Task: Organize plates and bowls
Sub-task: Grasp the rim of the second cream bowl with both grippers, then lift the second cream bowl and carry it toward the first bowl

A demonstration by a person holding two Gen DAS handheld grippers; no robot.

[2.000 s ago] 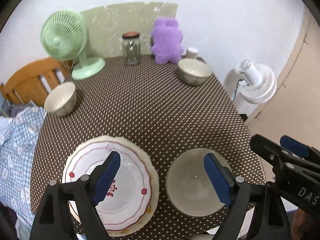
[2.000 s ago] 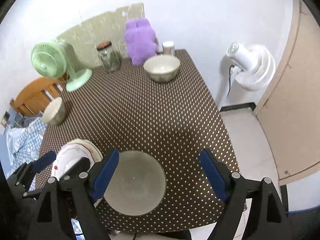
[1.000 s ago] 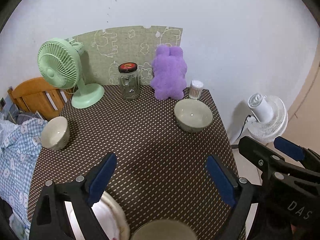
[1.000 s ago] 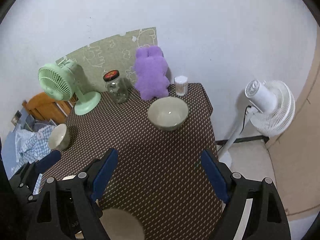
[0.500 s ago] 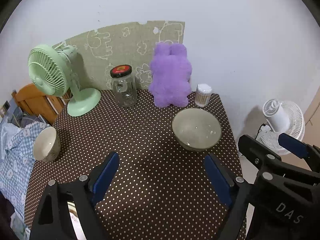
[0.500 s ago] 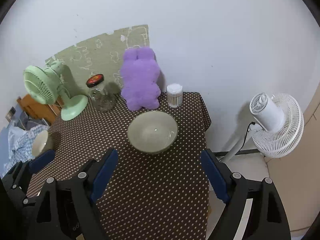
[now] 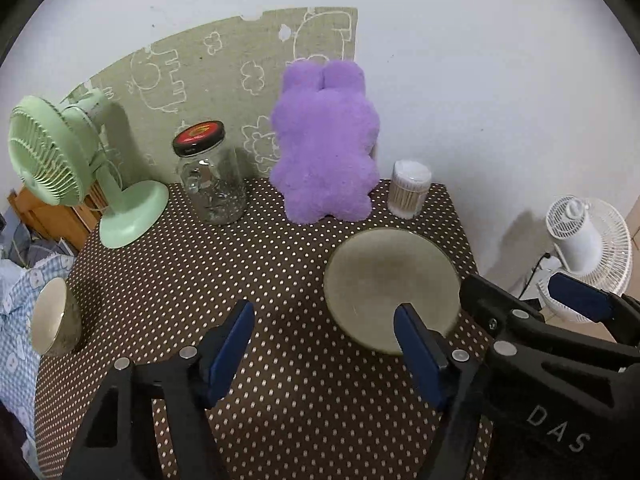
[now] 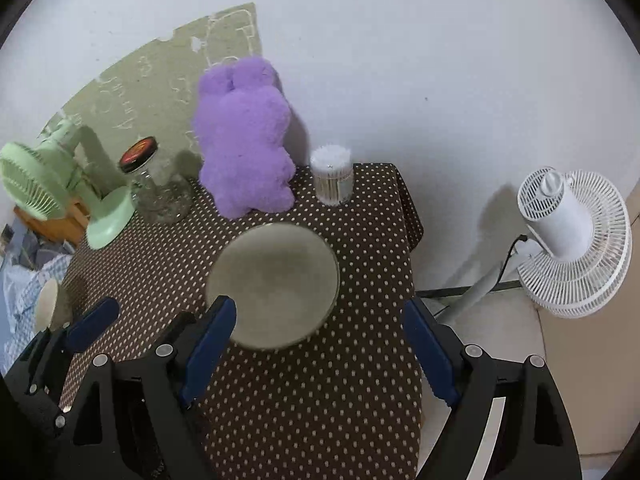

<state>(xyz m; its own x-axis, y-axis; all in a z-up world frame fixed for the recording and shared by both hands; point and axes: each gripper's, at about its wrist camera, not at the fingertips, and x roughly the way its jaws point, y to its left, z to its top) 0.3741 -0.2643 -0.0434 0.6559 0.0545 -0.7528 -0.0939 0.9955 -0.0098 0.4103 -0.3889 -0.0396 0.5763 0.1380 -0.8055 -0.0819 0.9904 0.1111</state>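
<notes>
Both pairs of jaws stand wide apart and hold nothing. From the right gripper the large grey-green bowl lies just ahead at about eleven o'clock, its near rim overlapping the left blue pad in that view, so this gripper looks the nearer one. From the left gripper the same bowl sits toward one o'clock, with that gripper's right pad in front of its near rim. The bowl is round (no long axis to align with). A small bowl rests at the table's left edge, around nine o'clock, well apart from both grippers.
</notes>
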